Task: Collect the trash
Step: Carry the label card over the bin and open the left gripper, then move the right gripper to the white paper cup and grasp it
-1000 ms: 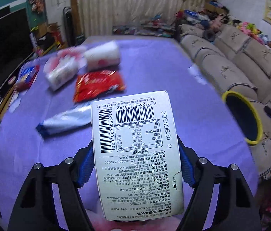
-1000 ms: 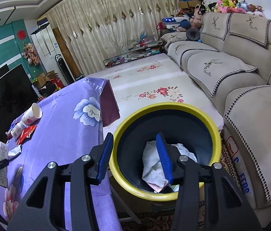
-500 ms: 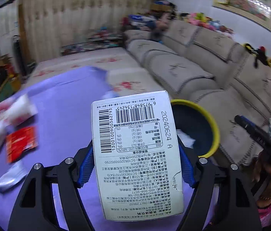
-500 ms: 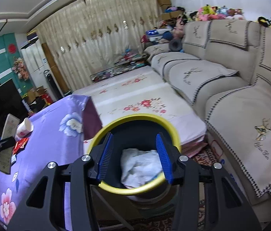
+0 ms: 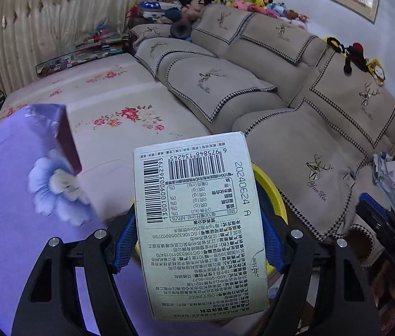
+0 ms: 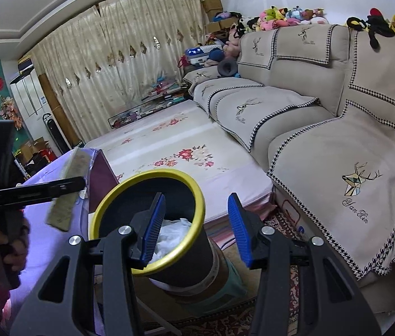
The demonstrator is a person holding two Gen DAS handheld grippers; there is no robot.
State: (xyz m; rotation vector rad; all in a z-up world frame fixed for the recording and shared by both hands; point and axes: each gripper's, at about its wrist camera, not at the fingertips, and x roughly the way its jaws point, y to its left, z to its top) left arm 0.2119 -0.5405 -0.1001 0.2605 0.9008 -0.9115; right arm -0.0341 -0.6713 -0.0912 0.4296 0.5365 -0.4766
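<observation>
In the left wrist view the left gripper [image 5: 199, 247] is clamped on a drink carton [image 5: 197, 218], its blue pads [image 5: 126, 245] pressing both long sides, the printed barcode panel facing the camera and the carton standing up toward twelve o'clock. The step in hand looks like the carry to the trash can: a slice of the can's yellow rim [image 5: 270, 187] shows just behind the carton at about three o'clock of it, mostly hidden by the carton itself. The purple flowered tablecloth [image 5: 23, 201] fills nine o'clock, and the beige sofa [image 5: 295, 112] runs from twelve to three. The next move, as I judge it, calls for bringing the carton squarely over the opening and then parting the fingers so it drops inside. In the right wrist view the right gripper [image 6: 197, 226] is empty, its fingers about half apart with nothing between them, and it hovers near the can's right side. The black trash can [image 6: 152, 196] sits at centre with crumpled white tissue [image 6: 175, 232] already inside. At nine o'clock the left gripper [image 6: 68, 185] holds the carton [image 6: 68, 187] over the table edge, short of the rim. The right gripper's left finger overlaps the opening in this view, so it may crowd the drop; the table corner beside the can is the other thing to clear.
</observation>
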